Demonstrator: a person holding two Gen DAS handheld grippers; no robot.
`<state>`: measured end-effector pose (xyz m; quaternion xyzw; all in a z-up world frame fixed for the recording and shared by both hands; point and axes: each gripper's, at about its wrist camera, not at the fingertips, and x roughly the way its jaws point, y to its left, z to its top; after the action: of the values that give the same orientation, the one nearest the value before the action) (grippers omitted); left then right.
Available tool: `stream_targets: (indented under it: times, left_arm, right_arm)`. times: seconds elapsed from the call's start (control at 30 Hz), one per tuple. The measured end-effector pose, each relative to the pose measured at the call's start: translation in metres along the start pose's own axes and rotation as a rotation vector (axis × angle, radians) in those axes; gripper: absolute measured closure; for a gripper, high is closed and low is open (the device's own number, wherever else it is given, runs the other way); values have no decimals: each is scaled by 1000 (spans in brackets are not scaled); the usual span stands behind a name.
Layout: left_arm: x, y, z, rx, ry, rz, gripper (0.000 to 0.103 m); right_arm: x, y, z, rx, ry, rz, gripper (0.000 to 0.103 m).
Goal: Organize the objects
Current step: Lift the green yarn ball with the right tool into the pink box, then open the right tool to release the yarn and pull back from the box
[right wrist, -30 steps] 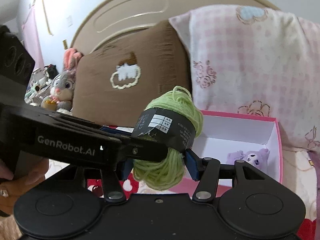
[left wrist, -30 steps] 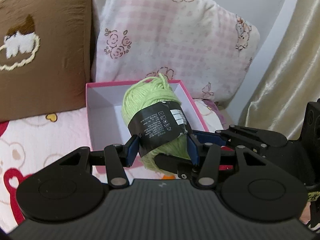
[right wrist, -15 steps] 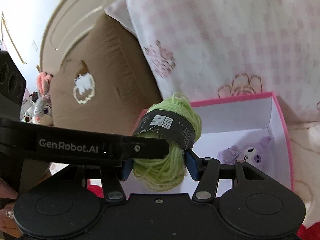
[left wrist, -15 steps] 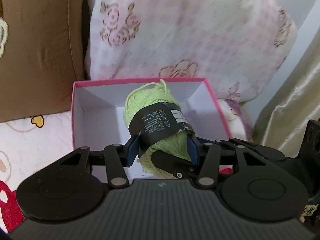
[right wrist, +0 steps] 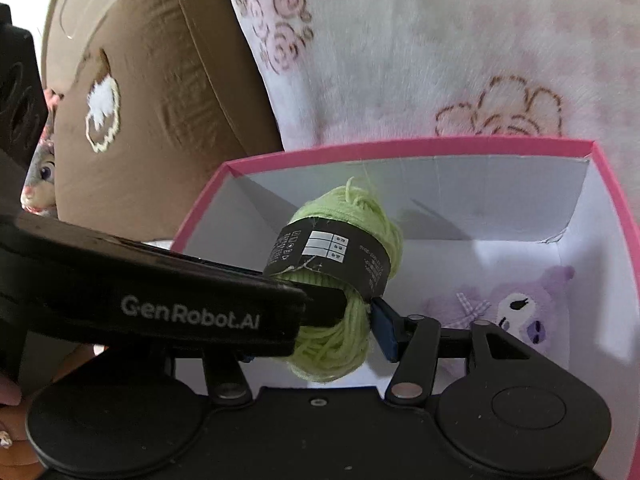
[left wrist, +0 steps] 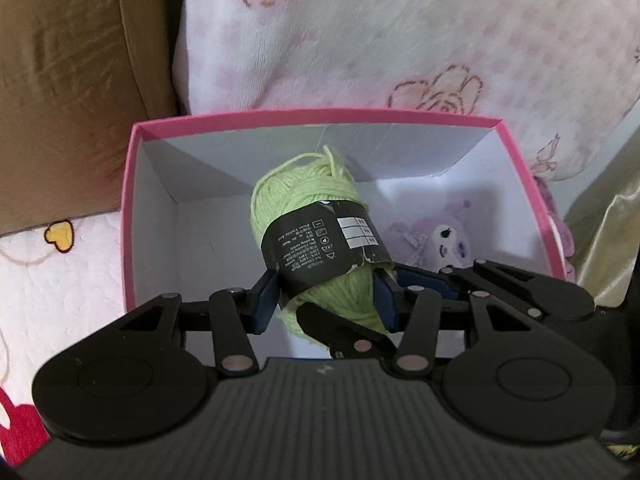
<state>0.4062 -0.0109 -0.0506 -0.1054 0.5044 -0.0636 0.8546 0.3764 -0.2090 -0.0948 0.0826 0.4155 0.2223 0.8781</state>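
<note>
A light green yarn ball (left wrist: 308,200) with a black paper label is held by both grippers over the open pink box (left wrist: 132,200) with a white inside. My left gripper (left wrist: 326,298) is shut on the yarn's lower half. My right gripper (right wrist: 320,328) is shut on the same yarn ball (right wrist: 352,216), crossing the left gripper from the side; its left finger is hidden behind the left gripper's arm. A purple plush toy (left wrist: 436,240) lies in the box's right part; it also shows in the right wrist view (right wrist: 516,308).
The pink box (right wrist: 400,148) sits on a bed with a pink-and-white quilt (left wrist: 60,300). A brown pillow (left wrist: 72,80) and a pink floral pillow (left wrist: 400,40) stand right behind it. A gold curtain (left wrist: 608,220) hangs at the right. A rabbit plush (right wrist: 40,176) peeks at far left.
Both grippers have carried the yarn ball forward and lower, from in front of the box to over its inside. The box and pillows look larger and closer.
</note>
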Motion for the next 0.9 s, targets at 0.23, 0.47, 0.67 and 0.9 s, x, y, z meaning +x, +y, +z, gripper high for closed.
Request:
stream_targets:
  times: [0.23, 0.47, 0.67, 0.9]
  left_arm:
    - [16, 15, 1, -55, 15, -4, 60]
    - [29, 6, 10, -17, -14, 13, 60]
    - [24, 13, 12, -22, 2, 6, 51]
    - [-21, -2, 4, 78, -23, 67, 30]
  right_arm:
    - [-1, -10, -3, 7, 20, 11, 46]
    - [2, -8, -7, -33, -12, -67, 58]
    - [-3, -4, -10, -56, -18, -90, 58]
    - [-45, -8, -24, 10, -54, -97, 42]
